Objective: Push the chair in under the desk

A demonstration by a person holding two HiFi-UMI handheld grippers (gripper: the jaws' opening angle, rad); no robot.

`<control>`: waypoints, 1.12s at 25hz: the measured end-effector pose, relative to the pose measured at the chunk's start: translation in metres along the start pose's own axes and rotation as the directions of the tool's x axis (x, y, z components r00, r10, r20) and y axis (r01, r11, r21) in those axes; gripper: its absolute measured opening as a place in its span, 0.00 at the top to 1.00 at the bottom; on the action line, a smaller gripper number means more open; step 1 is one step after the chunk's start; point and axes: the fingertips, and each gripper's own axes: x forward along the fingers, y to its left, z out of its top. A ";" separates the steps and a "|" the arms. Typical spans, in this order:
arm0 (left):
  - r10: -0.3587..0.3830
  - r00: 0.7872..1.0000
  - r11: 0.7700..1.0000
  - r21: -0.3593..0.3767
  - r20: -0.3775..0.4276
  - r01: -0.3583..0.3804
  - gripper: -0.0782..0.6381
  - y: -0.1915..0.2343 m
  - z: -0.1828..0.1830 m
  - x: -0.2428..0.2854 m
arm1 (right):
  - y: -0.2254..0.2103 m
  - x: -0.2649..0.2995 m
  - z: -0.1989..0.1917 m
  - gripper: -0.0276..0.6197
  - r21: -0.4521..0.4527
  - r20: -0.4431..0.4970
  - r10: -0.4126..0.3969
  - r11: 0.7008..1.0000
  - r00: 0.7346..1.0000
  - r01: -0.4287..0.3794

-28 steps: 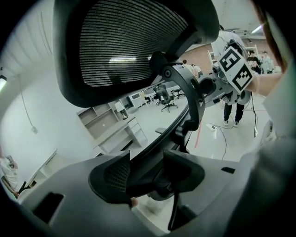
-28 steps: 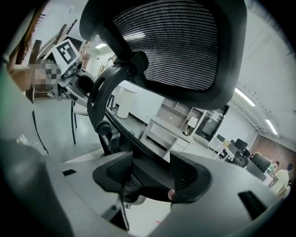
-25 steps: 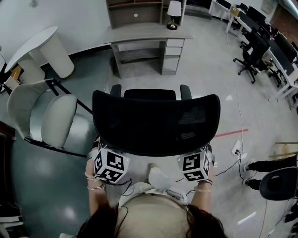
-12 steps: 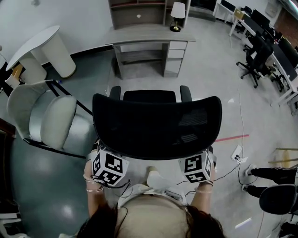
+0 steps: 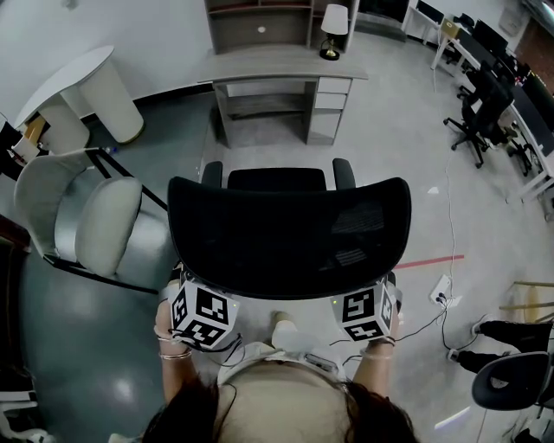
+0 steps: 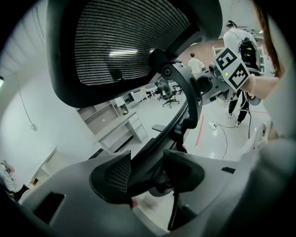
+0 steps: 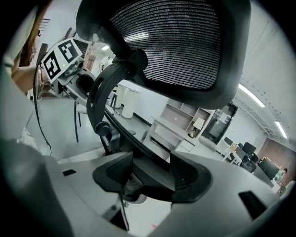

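Observation:
A black mesh-backed office chair stands right in front of me, its back towards me. The grey desk with drawers is farther off, with open floor between it and the chair. My left gripper grips the lower left of the chair's back frame, whose black bar fills the gap between its pads. My right gripper holds the lower right of the frame the same way. In the head view only the marker cubes show, with the fingertips hidden under the chair back.
A white padded chair stands close on the left, with a white round table behind it. A lamp sits on the desk. Cables and a power strip lie on the floor at the right, near other office chairs.
The chair, with both grippers on it, has edged slightly toward the desk. A person's legs at the right have slid lower in the view.

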 end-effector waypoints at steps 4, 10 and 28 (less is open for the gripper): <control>0.013 1.000 1.000 -0.011 0.004 -0.013 0.59 0.002 0.000 0.003 | -0.002 0.004 0.001 0.59 -0.003 0.019 -0.001 1.000 1.000 0.001; 0.035 0.999 0.999 -0.013 0.002 -0.035 0.59 0.005 0.001 0.005 | -0.005 0.010 0.004 0.59 -0.007 0.033 0.011 1.000 0.999 -0.010; 0.097 0.992 0.995 -0.040 0.076 -0.094 0.59 0.041 0.004 0.022 | -0.011 0.043 0.026 0.59 -0.026 0.037 0.053 0.998 0.998 -0.052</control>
